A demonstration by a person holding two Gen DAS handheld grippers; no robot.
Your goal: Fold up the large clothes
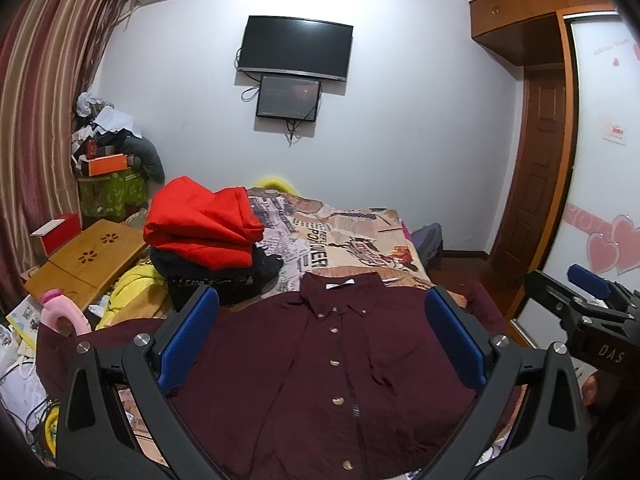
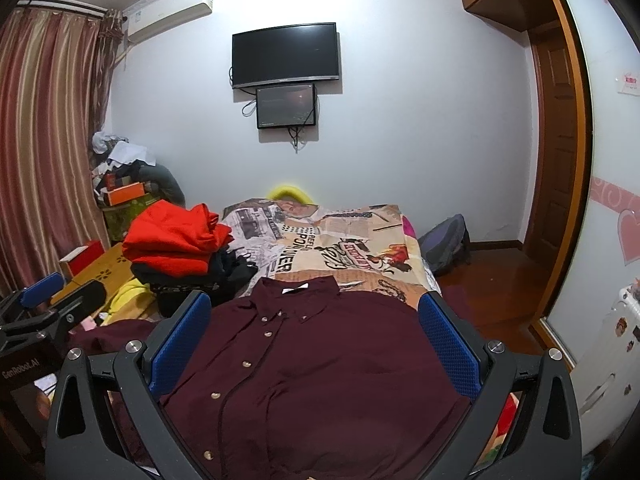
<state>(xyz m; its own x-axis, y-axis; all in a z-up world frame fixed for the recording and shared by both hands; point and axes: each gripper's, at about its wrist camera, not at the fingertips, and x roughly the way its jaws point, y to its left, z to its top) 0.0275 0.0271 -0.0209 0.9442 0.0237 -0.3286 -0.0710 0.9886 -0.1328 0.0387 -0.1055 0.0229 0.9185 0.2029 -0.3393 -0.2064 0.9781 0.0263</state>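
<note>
So, dark maroon button-up shirt (image 1: 320,368) lies face up, buttoned, flat on patterned bedspread (image 1: 352,240), collar away from you, sleeves spread out sideways. No fold made yet, whole job left. Your left gripper (image 1: 320,340) spread wide, holding nothing; right gripper (image 2: 316,336) same, both above shirt. Stack of red and black clothes (image 1: 208,236) beside collar looks already folded.

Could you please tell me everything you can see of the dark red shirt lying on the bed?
The maroon shirt is a button-front garment of thin woven-looking cloth, laid flat and face up on the patterned bedspread. Its collar points toward the far wall, with a white label inside the neck. Pale round buttons run down the closed placket, and the collar tips are buttoned down. Both sleeves spread outward. Light creases cross the chest. Neither the left gripper nor the right gripper, both open, grips it.
</note>
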